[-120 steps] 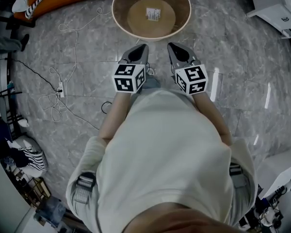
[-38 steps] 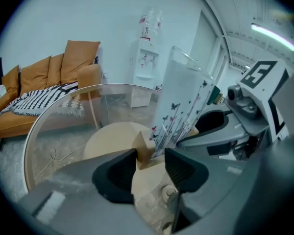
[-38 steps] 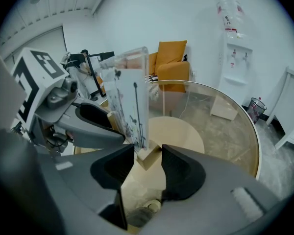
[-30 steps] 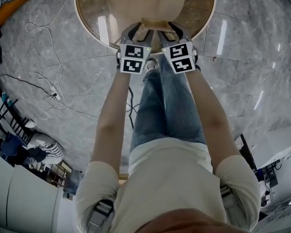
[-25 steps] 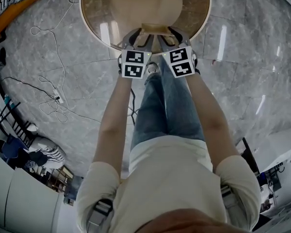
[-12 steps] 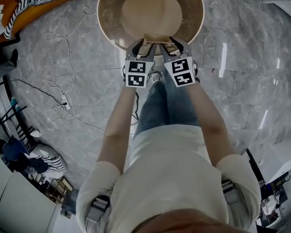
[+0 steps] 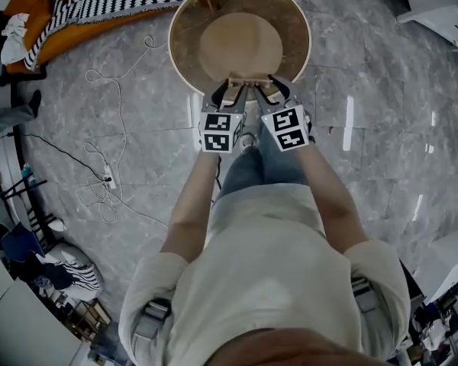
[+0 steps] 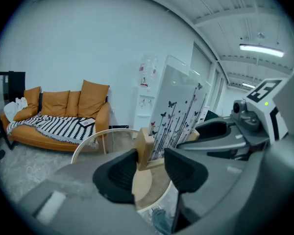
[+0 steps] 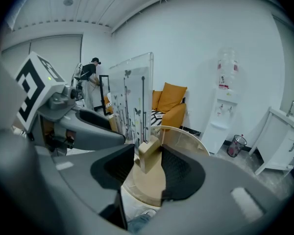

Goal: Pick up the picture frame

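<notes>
The picture frame (image 7: 248,81) is a clear panel printed with butterflies (image 8: 179,109), standing upright in a pale wooden base. I hold it in the air above the round glass table (image 7: 185,21), one gripper at each end of the base. My left gripper (image 7: 227,96) is shut on the left wooden end block (image 8: 144,146). At the other end, my right gripper (image 7: 269,94) is shut on the right block (image 9: 149,153). The panel (image 9: 132,94) rises between the two grippers.
An orange sofa with a striped blanket (image 7: 99,2) (image 8: 63,116) stands beyond the table. Cables and a power strip (image 7: 107,178) lie on the marble floor at the left. A water dispenser (image 9: 224,106), a bin (image 9: 235,143) and white cabinets (image 7: 443,14) are at the right.
Both grippers have risen together with the picture frame held between them. The frame has come up off the round table, which now looks smaller and farther below.
</notes>
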A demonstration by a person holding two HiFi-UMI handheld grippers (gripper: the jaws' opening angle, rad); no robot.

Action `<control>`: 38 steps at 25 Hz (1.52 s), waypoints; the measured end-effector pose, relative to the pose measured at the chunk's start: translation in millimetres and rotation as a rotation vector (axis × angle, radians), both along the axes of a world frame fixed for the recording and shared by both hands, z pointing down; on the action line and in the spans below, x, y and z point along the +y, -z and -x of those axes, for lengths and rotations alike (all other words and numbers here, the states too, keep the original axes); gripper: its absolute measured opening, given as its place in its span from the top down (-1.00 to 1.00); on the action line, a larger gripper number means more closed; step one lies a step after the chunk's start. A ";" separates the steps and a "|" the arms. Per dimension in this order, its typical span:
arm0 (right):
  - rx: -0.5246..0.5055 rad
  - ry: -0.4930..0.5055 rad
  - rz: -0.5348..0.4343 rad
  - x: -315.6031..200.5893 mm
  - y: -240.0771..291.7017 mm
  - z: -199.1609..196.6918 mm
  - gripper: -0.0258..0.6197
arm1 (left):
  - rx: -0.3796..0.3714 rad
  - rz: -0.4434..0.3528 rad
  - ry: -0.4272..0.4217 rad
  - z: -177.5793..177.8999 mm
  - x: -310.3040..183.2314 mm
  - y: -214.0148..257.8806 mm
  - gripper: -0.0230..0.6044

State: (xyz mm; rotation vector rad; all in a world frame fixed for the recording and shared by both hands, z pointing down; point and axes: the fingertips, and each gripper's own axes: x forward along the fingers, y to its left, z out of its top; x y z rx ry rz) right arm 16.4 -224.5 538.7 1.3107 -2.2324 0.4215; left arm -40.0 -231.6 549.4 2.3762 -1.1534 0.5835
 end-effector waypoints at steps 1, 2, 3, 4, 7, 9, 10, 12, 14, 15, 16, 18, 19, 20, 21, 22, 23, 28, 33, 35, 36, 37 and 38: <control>0.001 -0.003 -0.008 2.9 6.8 -0.4 0.38 | 0.002 -0.008 -0.003 -0.4 2.6 6.4 0.36; 0.003 -0.006 -0.014 6.6 13.5 -0.3 0.38 | 0.005 -0.012 -0.005 -0.3 6.1 12.7 0.36; 0.005 -0.005 -0.018 11.0 20.0 0.1 0.38 | 0.008 -0.014 -0.006 0.2 10.4 18.8 0.36; 0.007 -0.003 -0.022 15.4 26.3 0.5 0.39 | 0.012 -0.016 -0.007 0.5 14.6 24.8 0.36; 0.015 0.004 -0.041 25.4 45.1 0.0 0.39 | 0.023 -0.032 -0.015 -0.2 23.9 43.2 0.36; 0.015 0.007 -0.049 34.1 55.4 -1.8 0.39 | 0.022 -0.041 -0.017 -1.7 32.4 53.8 0.36; 0.013 0.009 -0.052 38.8 59.8 -3.0 0.39 | 0.019 -0.043 -0.017 -2.7 37.1 58.4 0.36; 0.007 0.012 -0.058 46.7 67.5 -4.4 0.39 | 0.014 -0.044 -0.020 -3.9 45.1 66.2 0.36; -0.001 0.012 -0.066 52.9 74.7 -3.4 0.39 | 0.021 -0.043 -0.022 -2.9 51.2 72.6 0.36; -0.007 0.012 -0.069 55.8 78.3 -2.2 0.39 | 0.027 -0.041 -0.021 -1.6 53.9 76.0 0.36; -0.014 0.011 -0.073 58.1 82.2 -0.9 0.39 | 0.030 -0.040 -0.018 0.0 56.2 79.9 0.36; -0.024 0.015 -0.079 61.6 90.1 1.2 0.39 | 0.028 -0.042 -0.015 2.3 59.5 87.9 0.36; -0.025 0.019 -0.083 63.9 93.2 1.4 0.39 | 0.025 -0.044 -0.013 2.7 61.8 91.0 0.36; -0.024 0.025 -0.089 66.3 95.7 1.2 0.39 | 0.024 -0.045 -0.012 3.0 64.5 93.8 0.36; -0.022 0.031 -0.097 68.3 97.4 0.8 0.39 | 0.023 -0.048 -0.012 3.5 66.9 96.6 0.36; -0.020 0.036 -0.107 69.7 98.9 0.2 0.39 | 0.024 -0.052 -0.011 4.3 68.7 99.5 0.36; -0.019 0.040 -0.115 70.7 100.8 0.2 0.39 | 0.027 -0.056 -0.010 5.3 69.8 102.5 0.36; -0.038 0.054 -0.151 76.6 121.6 10.3 0.40 | 0.032 -0.085 -0.009 13.5 74.8 118.9 0.36; -0.040 0.058 -0.165 81.6 128.2 18.3 0.41 | 0.039 -0.093 -0.011 21.8 79.3 124.0 0.37; -0.039 0.060 -0.165 83.1 127.9 19.3 0.42 | 0.038 -0.091 -0.011 23.0 80.6 123.9 0.37; -0.036 0.063 -0.164 83.4 127.1 18.7 0.43 | 0.035 -0.091 -0.013 22.5 80.7 123.6 0.37; -0.033 0.065 -0.163 83.4 126.3 17.9 0.43 | 0.033 -0.091 -0.014 21.9 80.7 123.2 0.37; -0.030 0.066 -0.164 83.4 125.9 17.5 0.43 | 0.032 -0.092 -0.014 21.6 80.7 123.0 0.37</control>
